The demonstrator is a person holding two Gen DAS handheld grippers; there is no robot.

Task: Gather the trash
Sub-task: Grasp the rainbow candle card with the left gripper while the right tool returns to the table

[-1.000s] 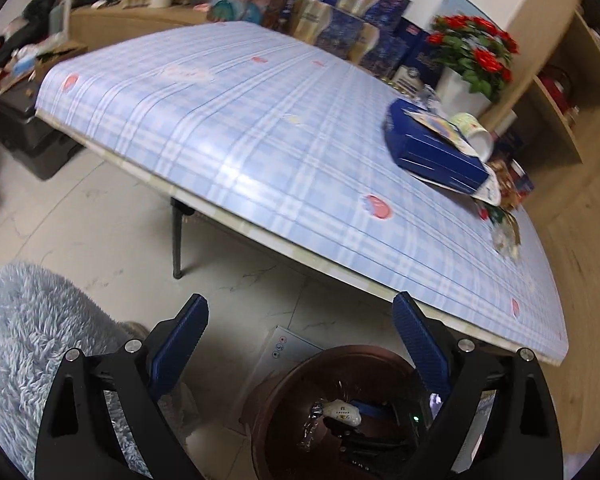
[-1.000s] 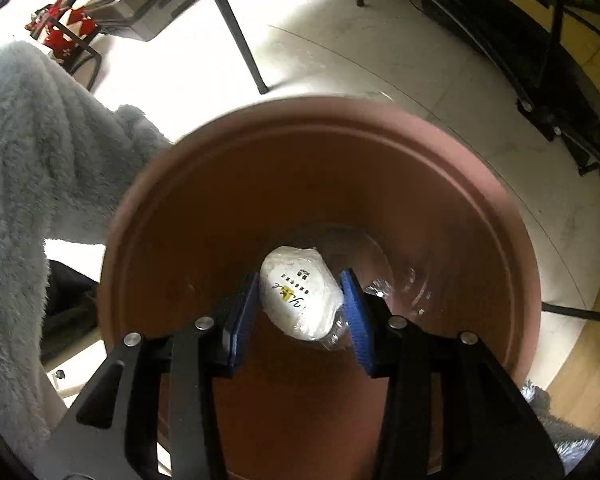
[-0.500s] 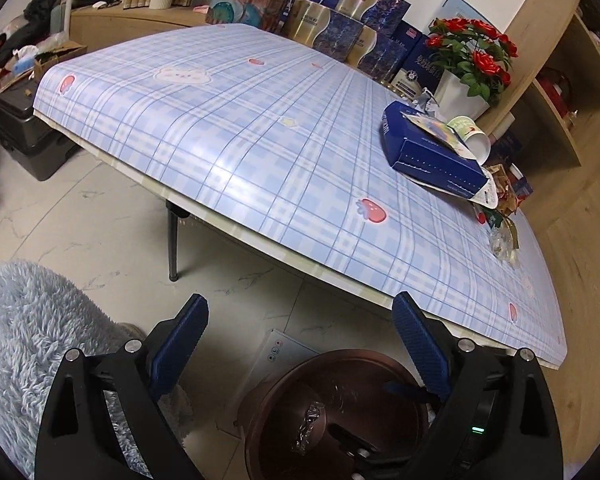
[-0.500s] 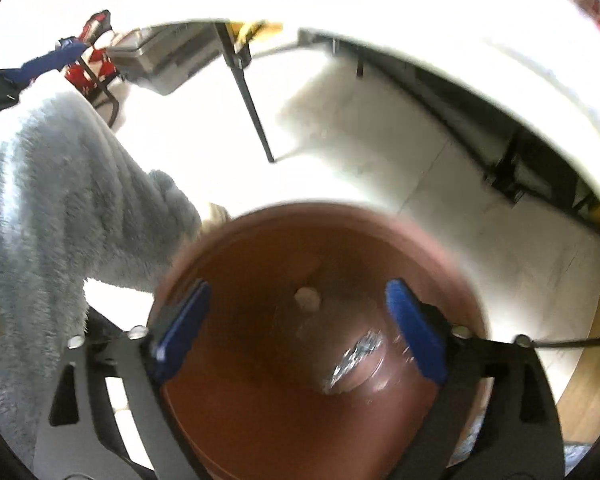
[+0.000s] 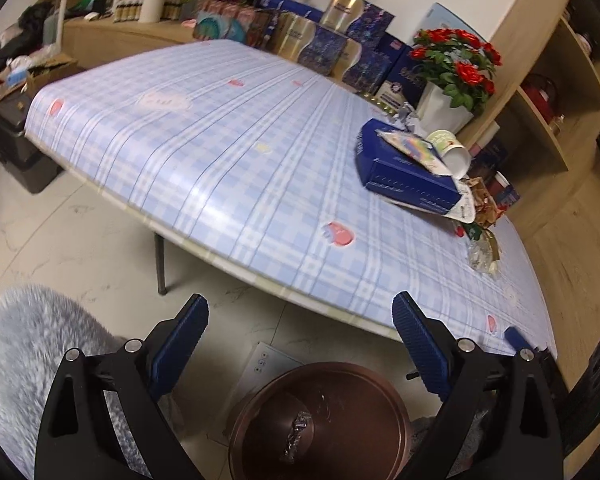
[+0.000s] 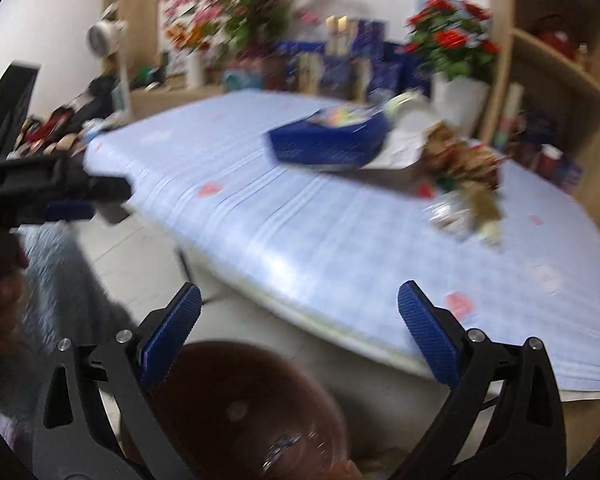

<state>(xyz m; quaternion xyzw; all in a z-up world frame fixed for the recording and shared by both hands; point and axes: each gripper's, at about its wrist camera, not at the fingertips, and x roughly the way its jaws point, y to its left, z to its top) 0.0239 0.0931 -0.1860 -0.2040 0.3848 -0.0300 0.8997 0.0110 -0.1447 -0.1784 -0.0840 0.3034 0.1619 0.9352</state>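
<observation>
Table with pale blue checked cloth (image 5: 236, 168): remaining trash sits in a heap at its far right edge. Round brown plastic bin (image 5: 320, 424) stands on the floor below the near edge, a crinkled clear wrapper (image 5: 296, 436) at its bottom.

Right gripper (image 6: 300, 332): jaws wide apart, empty, above the bin and pointed at the heap. Left gripper (image 5: 300, 336): likewise spread, empty.

Step, as judged: reach for the next piece. Take the outlying item first, approach low and level, close only once both pads straddle it.

Heap, large to small: flat dark blue cardboard box (image 5: 404, 176), tipped white paper cup (image 5: 452, 152), brown crumpled wrappers (image 5: 482, 204), small clear foil scrap (image 5: 482, 256) nearest the near edge. Right view blurred.
</observation>
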